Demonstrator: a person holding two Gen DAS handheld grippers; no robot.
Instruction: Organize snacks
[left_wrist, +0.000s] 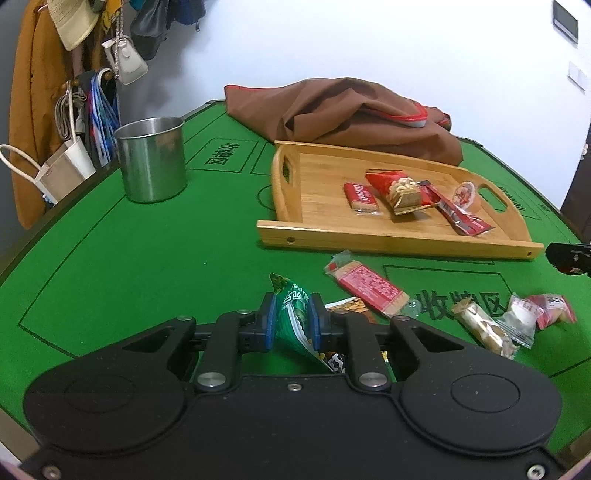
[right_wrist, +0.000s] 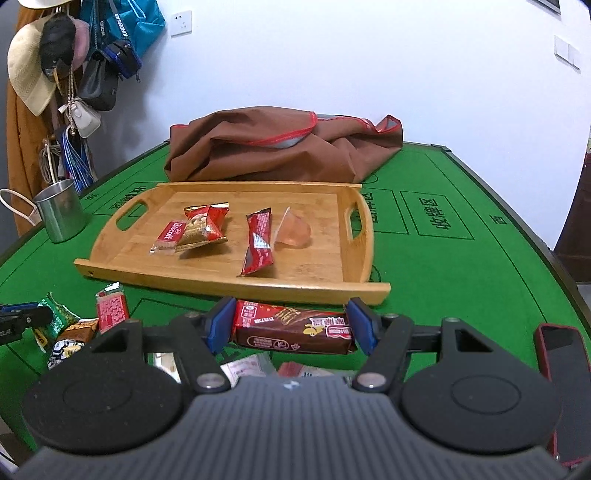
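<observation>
My left gripper (left_wrist: 291, 317) is shut on a green snack packet (left_wrist: 295, 314), held just above the green table. My right gripper (right_wrist: 291, 325) is shut on a long brown chocolate bar (right_wrist: 291, 328), held crosswise in front of the wooden tray (right_wrist: 229, 284). The tray (left_wrist: 369, 236) holds a Biscoff biscuit (right_wrist: 168, 236), a red nut packet (right_wrist: 203, 225), a red stick packet (right_wrist: 258, 243) and a jelly cup (right_wrist: 293, 232). Loose snacks lie on the table: a red wafer pack (left_wrist: 365, 286), a gold bar (left_wrist: 484, 326), a white packet (left_wrist: 521, 321) and a pink one (left_wrist: 554, 310).
A steel cup (left_wrist: 151, 158) stands at the left. A brown cloth bag (right_wrist: 280, 144) lies behind the tray. A red-cased phone (right_wrist: 561, 354) lies at the right near the table edge. Bags and hats (right_wrist: 55, 66) hang on a rack beyond the left edge.
</observation>
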